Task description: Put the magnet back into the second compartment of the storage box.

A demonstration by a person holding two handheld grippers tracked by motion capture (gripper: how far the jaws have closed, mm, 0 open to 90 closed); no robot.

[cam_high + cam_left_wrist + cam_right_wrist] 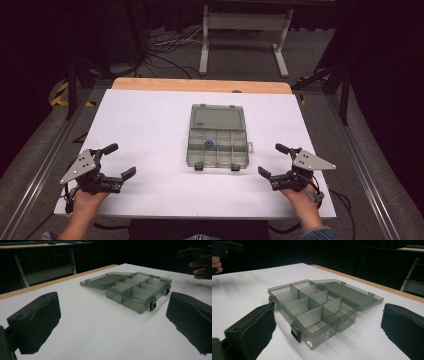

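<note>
Compartment box [218, 145] lying open mid-counter [145, 130], your left tongs [122, 161] and right tongs [271, 159] gaping wide, empty, either side.

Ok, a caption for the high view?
Open grey compartment box mid-table, both open grippers, left and right, resting either side.

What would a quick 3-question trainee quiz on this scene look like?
1. True or false: the lid of the organizer box is shut.
2. What sits in one of its compartments? A) a blue round part B) a red screw C) a coin
3. Fill in: both the left hand-held gripper and the right hand-held gripper have their jaws ____.

Key:
1. False; the lid lies open flat on the white table, away from the person.
2. A, the blue round part in the high view.
3. Open, holding nothing.
</note>
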